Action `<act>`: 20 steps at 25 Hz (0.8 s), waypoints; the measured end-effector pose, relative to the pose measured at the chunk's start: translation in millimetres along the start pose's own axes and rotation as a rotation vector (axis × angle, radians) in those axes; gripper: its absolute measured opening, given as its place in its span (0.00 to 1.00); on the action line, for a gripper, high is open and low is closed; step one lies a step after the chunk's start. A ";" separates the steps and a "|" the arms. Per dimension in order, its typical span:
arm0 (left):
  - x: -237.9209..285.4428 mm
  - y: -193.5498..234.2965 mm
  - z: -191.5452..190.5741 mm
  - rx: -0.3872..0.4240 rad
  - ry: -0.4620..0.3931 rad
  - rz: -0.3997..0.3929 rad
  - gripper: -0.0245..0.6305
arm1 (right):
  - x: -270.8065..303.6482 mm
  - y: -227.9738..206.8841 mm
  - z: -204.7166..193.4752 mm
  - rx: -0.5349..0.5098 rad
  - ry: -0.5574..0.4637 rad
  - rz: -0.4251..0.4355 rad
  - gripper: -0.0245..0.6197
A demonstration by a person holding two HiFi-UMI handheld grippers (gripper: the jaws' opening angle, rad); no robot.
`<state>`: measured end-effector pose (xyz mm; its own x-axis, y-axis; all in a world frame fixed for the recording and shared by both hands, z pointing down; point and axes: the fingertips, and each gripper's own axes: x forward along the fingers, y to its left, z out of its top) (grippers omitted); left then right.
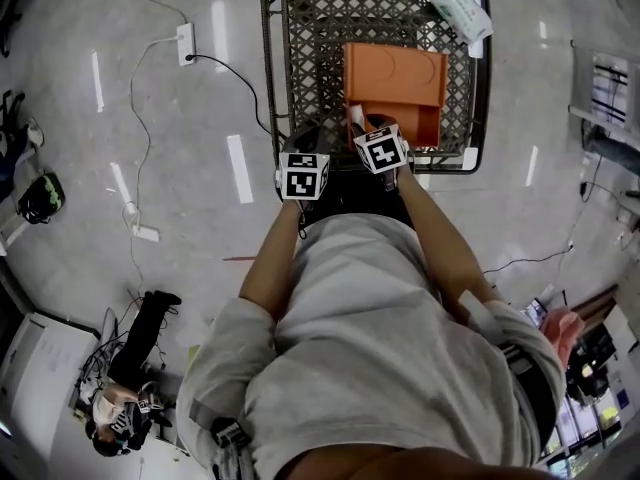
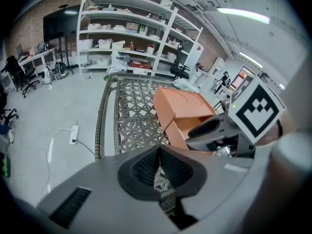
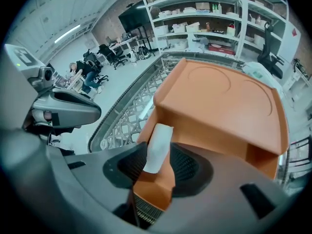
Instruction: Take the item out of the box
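Observation:
An orange cardboard box (image 1: pixel 395 78) lies on a metal lattice table (image 1: pixel 320 28), its open end toward me. My right gripper (image 1: pixel 372 126) is at that open end. In the right gripper view its jaws (image 3: pixel 158 165) stand apart, open, with a white flat item (image 3: pixel 158 147) and an orange box flap (image 3: pixel 156 191) between the pads. The white item (image 1: pixel 356 115) pokes up by the box's mouth. My left gripper (image 1: pixel 300 138) hovers just left of the box (image 2: pixel 183 106), empty. Its pads (image 2: pixel 158 167) meet, shut.
A white packet (image 1: pixel 458 6) rests on the table's far right corner. On the floor to the left lie a power strip (image 1: pixel 186 43) and cables. White shelving (image 2: pixel 131 28) stands beyond the table. A person (image 1: pixel 120 408) sits at lower left.

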<state>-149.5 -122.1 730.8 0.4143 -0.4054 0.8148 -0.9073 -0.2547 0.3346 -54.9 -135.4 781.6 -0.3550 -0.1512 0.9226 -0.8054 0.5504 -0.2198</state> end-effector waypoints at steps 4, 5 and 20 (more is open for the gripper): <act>-3.2 5.5 -7.2 -0.010 0.003 0.012 0.05 | 11.2 -6.4 -3.5 0.007 0.019 -0.011 0.26; -4.1 6.5 -9.3 -0.013 0.004 0.014 0.05 | 11.6 -7.1 -3.9 0.007 0.027 -0.012 0.26; -4.0 -1.3 -13.0 0.024 0.028 -0.002 0.05 | 28.0 -14.8 -4.3 -0.038 0.066 -0.094 0.25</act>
<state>-150.9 -108.7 733.3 0.4137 -0.3802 0.8272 -0.9043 -0.2770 0.3249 -50.9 -144.3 812.0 -0.2462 -0.1496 0.9576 -0.8148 0.5670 -0.1209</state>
